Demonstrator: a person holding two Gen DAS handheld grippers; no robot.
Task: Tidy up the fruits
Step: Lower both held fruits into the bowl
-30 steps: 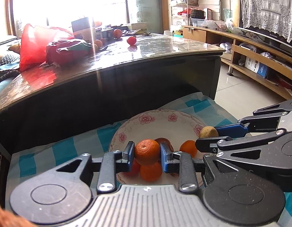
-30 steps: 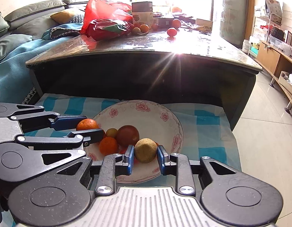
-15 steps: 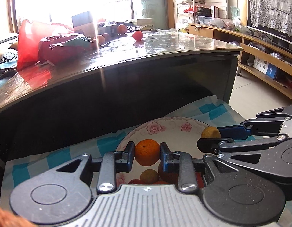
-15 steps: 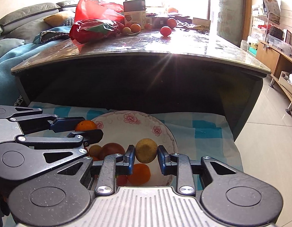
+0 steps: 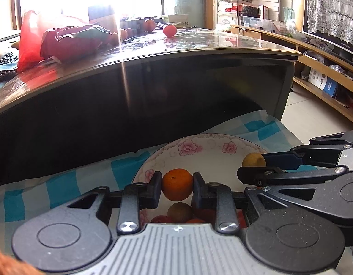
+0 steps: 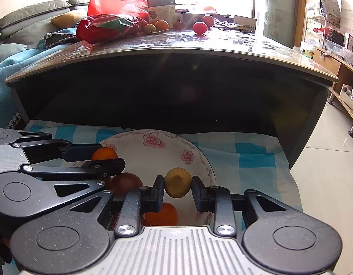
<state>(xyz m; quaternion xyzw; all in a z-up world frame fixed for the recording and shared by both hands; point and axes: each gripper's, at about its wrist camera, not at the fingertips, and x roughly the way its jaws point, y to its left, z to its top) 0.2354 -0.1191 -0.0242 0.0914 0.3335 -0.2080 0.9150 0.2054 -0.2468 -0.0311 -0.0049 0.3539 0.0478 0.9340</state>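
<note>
**Two fruits held over the flowered plate**

At the bottom centre of the left wrist view, my left gripper [image 5: 177, 184] is clamped on an orange [image 5: 177, 184], both pads pressed to its sides. Just below it, lower in the frame, I see a brownish fruit [image 5: 179, 212] and bits of red and orange fruit, partly hidden by my fingers, so I cannot name them surely.

In the right wrist view, bottom centre, my right gripper [image 6: 177, 186] pinches a yellow-brown fruit [image 6: 177, 186]. The left pad touches it; at the right pad the contact looks slight, perhaps a thin gap. Left of it lies a dark red fruit [image 6: 124, 182], below it another orange fruit [image 6: 162, 214].

All of this sits over the white plate [image 6: 194, 158] with pink flowers, on a blue-checked cloth [image 6: 249, 155].

Beyond, across the middle of the frame, stands a dark table [image 6: 171, 50]. At upper left on its top lie red bags [image 6: 107, 26], a box [image 6: 161, 6] and loose round fruits [image 6: 200, 27].
</note>
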